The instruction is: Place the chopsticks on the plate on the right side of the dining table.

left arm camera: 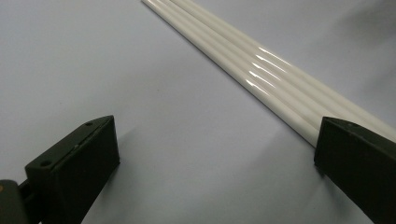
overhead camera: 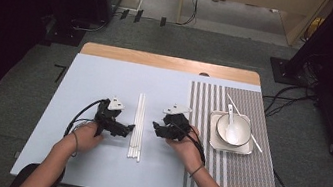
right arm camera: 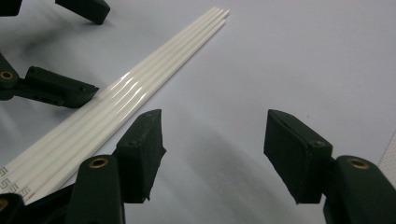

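from the high view, a person is sitting at the near edge of the bench [overhead camera: 106, 79], holding one claw in each hand. the left claw [overhead camera: 129, 128] is lying just left of a bundle of white rods [overhead camera: 138, 124], and the right claw [overhead camera: 154, 125] is lying just right of the same bundle. the rods are lying side by side, touching one another, running from near to far across the pale blue mat [overhead camera: 78, 160] in the middle of the bench.

this view is also showing what the claw views are not: a striped mat [overhead camera: 236, 180] covering the right part of the bench, and on it a square white tray [overhead camera: 212, 142]. a white bowl [overhead camera: 220, 127] is sitting in the tray, and a white spoon [overhead camera: 232, 129] is resting in the bowl with its handle pointing away from the person. a thin white stick [overhead camera: 256, 144] is lying slantwise across the tray area, passing under or behind the bowl; which one cannot be told.

the left gripper view is showing detail the high view is not: the left claw [left arm camera: 215, 154] is spread wide, nothing between its jaws, with one jaw overlapping the near end of the glossy white rods [left arm camera: 261, 70].

the right gripper view is showing the right claw [right arm camera: 215, 149] likewise spread and holding nothing, with the white rods [right arm camera: 140, 93] running past its one jaw. small printed marks are showing on the rods' near ends. the left claw [right arm camera: 95, 49] is appearing beyond the rods, jaws apart.
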Tool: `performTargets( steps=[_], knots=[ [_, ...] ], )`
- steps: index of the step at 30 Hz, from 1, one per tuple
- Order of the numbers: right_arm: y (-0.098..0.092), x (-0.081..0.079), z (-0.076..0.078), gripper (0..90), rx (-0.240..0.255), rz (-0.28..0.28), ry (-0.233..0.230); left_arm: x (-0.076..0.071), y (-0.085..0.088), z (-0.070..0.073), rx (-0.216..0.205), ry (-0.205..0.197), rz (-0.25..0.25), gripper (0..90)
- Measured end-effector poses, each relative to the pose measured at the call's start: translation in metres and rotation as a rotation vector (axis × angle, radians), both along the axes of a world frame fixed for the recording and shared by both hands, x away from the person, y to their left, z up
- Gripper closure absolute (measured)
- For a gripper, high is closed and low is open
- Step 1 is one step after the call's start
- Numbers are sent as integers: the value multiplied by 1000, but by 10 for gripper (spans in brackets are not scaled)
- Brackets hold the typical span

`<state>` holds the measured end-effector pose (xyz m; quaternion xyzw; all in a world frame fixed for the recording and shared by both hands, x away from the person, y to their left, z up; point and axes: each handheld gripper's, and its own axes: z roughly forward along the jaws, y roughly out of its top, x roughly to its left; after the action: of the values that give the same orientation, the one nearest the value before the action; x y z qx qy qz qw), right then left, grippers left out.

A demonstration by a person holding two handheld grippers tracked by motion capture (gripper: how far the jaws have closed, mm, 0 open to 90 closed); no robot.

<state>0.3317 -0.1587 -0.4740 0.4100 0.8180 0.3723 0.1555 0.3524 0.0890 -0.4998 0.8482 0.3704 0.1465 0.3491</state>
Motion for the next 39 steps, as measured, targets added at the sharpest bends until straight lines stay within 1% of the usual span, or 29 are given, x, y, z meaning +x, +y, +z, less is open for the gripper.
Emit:
performTargets(
  steps=[3, 4, 8, 12, 17, 24, 30, 34, 39],
  knots=[
    [3, 0, -4, 397, -4, 12, 10, 0, 0, 0, 1, -1, -1, 0],
    [4, 0, -5, 399, 1, 16, 18, 0, 0, 0, 1, -1, -1, 0],
    [8, 0, -6, 413, 7, 25, 25, 0, 0, 0, 1, -2, 0, 0],
    [12, 1, -7, 413, 8, 29, 17, 0, 0, 0, 0, -3, 0, 0],
    [17, 3, -9, 416, 6, 35, 25, 0, 0, 0, 1, -3, -1, 0],
    [24, 7, -11, 427, 9, 46, 24, 0, 0, 0, 0, -2, 0, 0],
    [29, 5, -16, 435, 15, 50, 24, 0, 0, 0, 2, -2, -1, 0],
    [31, 3, -17, 445, 26, 52, 31, 0, 0, 0, 2, -1, -1, 0],
    [34, 3, -18, 433, 23, 58, 26, 0, 0, 0, 2, -2, -1, 0]
  ],
)
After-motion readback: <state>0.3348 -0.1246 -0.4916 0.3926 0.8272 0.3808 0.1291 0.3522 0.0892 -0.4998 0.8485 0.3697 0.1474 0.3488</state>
